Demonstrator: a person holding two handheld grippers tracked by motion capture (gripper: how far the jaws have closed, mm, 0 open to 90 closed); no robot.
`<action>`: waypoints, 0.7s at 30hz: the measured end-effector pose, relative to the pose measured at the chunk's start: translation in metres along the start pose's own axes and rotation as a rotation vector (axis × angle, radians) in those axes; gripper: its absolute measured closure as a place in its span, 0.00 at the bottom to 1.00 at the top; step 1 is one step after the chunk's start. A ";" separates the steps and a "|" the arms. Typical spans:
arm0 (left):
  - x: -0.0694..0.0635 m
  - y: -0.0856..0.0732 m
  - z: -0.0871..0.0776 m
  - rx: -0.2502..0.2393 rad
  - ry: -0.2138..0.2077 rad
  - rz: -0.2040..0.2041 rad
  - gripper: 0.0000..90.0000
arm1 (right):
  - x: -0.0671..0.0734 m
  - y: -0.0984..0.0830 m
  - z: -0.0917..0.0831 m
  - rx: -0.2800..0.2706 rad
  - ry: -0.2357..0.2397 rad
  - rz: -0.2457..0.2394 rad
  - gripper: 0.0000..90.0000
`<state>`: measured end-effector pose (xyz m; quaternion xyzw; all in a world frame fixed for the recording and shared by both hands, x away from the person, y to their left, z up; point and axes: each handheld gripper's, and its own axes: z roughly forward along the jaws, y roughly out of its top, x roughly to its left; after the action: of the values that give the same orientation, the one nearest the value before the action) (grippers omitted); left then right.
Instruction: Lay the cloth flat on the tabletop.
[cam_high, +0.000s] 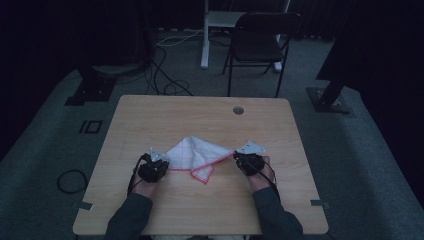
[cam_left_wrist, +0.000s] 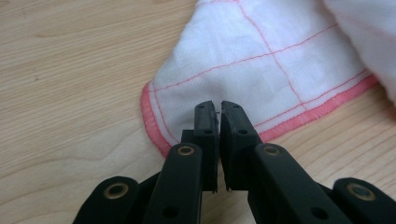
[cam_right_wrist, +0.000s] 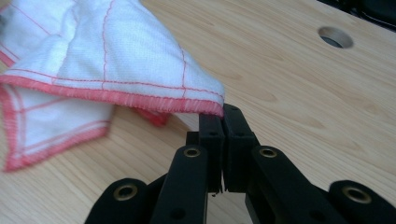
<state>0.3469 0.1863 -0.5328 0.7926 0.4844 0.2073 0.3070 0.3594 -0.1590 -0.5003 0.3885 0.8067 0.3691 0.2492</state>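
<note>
Tabletop (cam_high: 150, 120) of pale wood takes up the middle of the high view, with a round cable hole (cam_high: 238, 110) near its far edge, right of centre. Around it lies dim grey floor; a dark folding chair (cam_high: 260, 42) stands beyond the tabletop at the upper centre of the frame, and black cables (cam_high: 167, 75) trail across the floor to its left.

A white cloth (cam_high: 192, 155) with thin red grid lines and a red stitched border lies partly folded on the tabletop, slightly below the middle of the frame, between the two claws. One corner hangs toward the lower edge of the frame.

Two sleeved forearms enter from the bottom. The left claw (cam_high: 161, 161) sits at the cloth's left corner. In the left gripper view its jaws are clenched together over the cloth (cam_left_wrist: 261, 70), just inside the red border; whether fabric is actually pinched between them cannot be told.

The right claw (cam_high: 236, 156) sits at the cloth's right corner. In the right gripper view its jaws are clenched on the red-hemmed corner of the cloth (cam_right_wrist: 140, 70), holding that edge lifted off the wood.
</note>
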 end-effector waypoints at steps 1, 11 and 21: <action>0.001 0.000 0.000 0.001 0.004 0.001 0.96 | -0.005 -0.003 -0.001 0.003 -0.010 0.011 0.99; 0.011 0.002 0.001 0.014 0.042 -0.008 0.96 | -0.023 -0.016 -0.009 0.016 -0.042 0.041 0.99; 0.024 0.001 0.001 0.032 0.096 -0.063 0.94 | -0.035 -0.029 -0.017 0.025 -0.056 0.056 0.99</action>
<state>0.3592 0.2065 -0.5322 0.7710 0.5265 0.2275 0.2769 0.3545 -0.2066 -0.5087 0.4242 0.7926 0.3549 0.2565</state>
